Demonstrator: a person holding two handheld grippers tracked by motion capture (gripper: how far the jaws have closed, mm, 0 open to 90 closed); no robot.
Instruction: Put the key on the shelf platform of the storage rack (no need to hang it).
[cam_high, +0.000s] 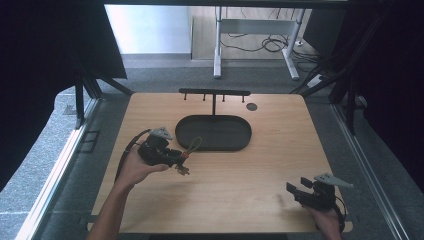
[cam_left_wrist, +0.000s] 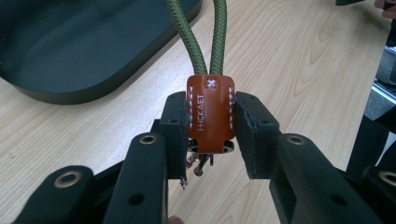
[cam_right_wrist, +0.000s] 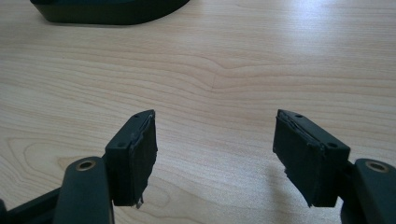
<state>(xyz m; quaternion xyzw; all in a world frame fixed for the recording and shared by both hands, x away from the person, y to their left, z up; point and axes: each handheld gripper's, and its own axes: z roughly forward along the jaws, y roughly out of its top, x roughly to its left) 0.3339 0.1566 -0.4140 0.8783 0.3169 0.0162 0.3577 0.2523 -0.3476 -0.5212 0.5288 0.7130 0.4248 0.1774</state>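
My left gripper (cam_left_wrist: 211, 123) is shut on a brown leather key fob (cam_left_wrist: 210, 114), its pads pressing both sides of the tab. A green cord loop (cam_left_wrist: 201, 35) rises from the fob, and small metal keys (cam_left_wrist: 200, 161) hang under it. From above, the left gripper (cam_high: 181, 159) sits left of centre with the cord loop (cam_high: 194, 145) reaching toward the dark oval tray (cam_high: 240, 142). My right gripper (cam_high: 296, 185) rests at the table's near right corner. Its jaws stand wide apart over bare wood (cam_right_wrist: 215, 140), with nothing between them.
A black T-shaped rack with hooks (cam_high: 214, 93) stands behind the tray. A small dark disc (cam_high: 251, 106) lies near the back right of the wooden table (cam_high: 235, 200). Beyond the table are grey carpet and a desk frame (cam_high: 255, 35) with cables.
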